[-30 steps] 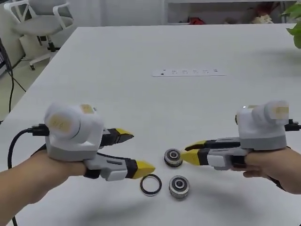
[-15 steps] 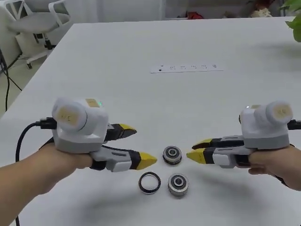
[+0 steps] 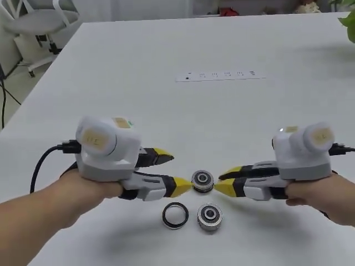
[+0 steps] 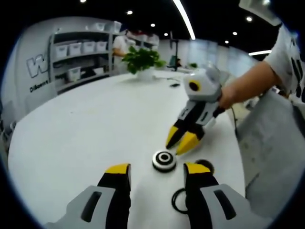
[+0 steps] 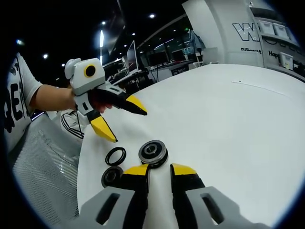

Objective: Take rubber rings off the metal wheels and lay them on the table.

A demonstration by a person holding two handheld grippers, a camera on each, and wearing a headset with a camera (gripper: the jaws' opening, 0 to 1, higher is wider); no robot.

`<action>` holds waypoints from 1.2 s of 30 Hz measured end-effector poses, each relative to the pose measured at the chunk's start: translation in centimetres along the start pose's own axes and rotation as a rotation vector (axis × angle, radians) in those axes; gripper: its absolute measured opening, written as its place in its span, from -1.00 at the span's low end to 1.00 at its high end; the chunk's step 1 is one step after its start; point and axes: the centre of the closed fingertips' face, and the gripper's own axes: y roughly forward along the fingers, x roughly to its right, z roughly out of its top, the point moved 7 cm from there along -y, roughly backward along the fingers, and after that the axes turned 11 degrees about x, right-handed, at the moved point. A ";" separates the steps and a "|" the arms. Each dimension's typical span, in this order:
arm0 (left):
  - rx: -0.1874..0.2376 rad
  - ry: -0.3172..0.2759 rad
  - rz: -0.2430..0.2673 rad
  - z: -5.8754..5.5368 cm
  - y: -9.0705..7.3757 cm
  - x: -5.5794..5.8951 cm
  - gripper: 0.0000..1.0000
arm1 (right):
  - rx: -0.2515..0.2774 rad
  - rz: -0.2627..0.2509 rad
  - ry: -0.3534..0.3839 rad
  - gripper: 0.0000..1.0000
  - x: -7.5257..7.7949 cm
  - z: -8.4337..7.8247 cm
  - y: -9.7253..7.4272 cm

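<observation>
Although nothing was yet gripped, the far wheel [image 3: 202, 180] was flanked closely by both tools. The left hand-held gripper [image 3: 176, 171] was held wide open just to one side of it, with the lower tip almost touching. The right hand-held gripper [image 3: 223, 182] was held just to its other side, jaws only narrowly parted. Since the wheel lay flat and loose on the desk [image 3: 166, 100], it could be sent skidding if it were nudged before being pinned. Its ring could also be flicked away if it were stretched off while the metal was poorly held. A dark rubber band was judged to be seated around this wheel's rim, around a bright hub. A second wheel [image 3: 209, 216], seemingly bare and grey, was seen nearer the person than the far wheel. A loose black ring [image 3: 175, 215] was laid flat there too, towards the left gripper's side.
</observation>
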 end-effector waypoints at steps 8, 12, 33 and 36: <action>-0.003 -0.003 -0.027 -0.3 1.5 0.6 -0.18 | -0.008 0.017 -0.035 -0.75 -0.2 -0.1 0.5; -0.006 -0.007 -0.031 -0.5 2.3 0.7 -0.22 | -0.011 0.022 -0.039 -0.77 -0.3 -0.2 0.5; -0.027 0.039 -0.039 -1.0 3.8 1.3 -0.68 | -0.012 0.019 -0.072 -0.83 -0.2 -0.2 0.7; -0.019 0.034 -0.022 -1.1 3.9 1.1 -0.71 | -0.017 0.024 -0.076 -0.84 -0.3 -0.2 0.8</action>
